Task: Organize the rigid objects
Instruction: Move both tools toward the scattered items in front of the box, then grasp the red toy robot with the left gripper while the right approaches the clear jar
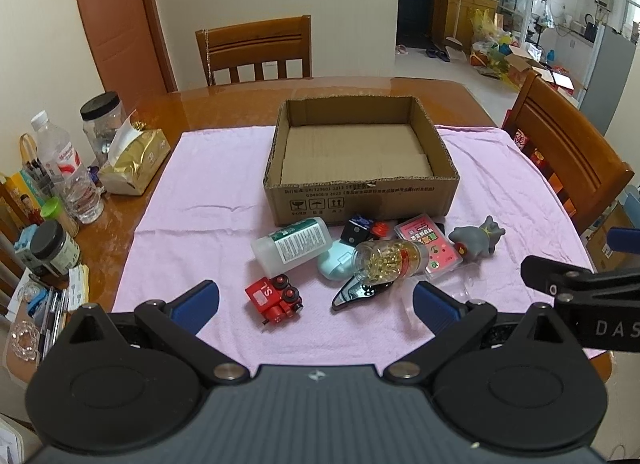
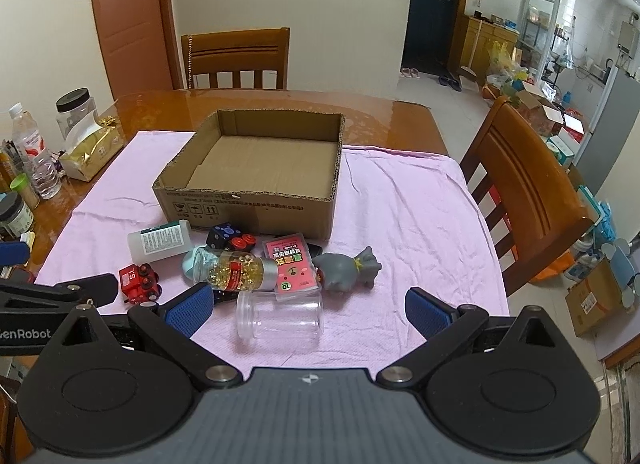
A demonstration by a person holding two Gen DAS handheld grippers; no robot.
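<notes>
Left gripper (image 1: 316, 302): fingers spread wide, holding nothing, above the near edge of the pink cloth (image 1: 208, 199). Right gripper (image 2: 308, 310): fingers likewise spread, empty; a clear jar (image 2: 280, 316) lies on its side between them. Just beyond, a loose cluster lies on the cloth: red toy train (image 1: 274, 300), capsule bottle (image 1: 390, 258), white bottle (image 1: 292, 246), pink card pack (image 1: 428, 242), grey toy figure (image 1: 478, 240). Behind the cluster, near it, stands an open cardboard box (image 1: 360, 199), nothing inside. Wooden chair (image 1: 256, 49) at the table's far side.
</notes>
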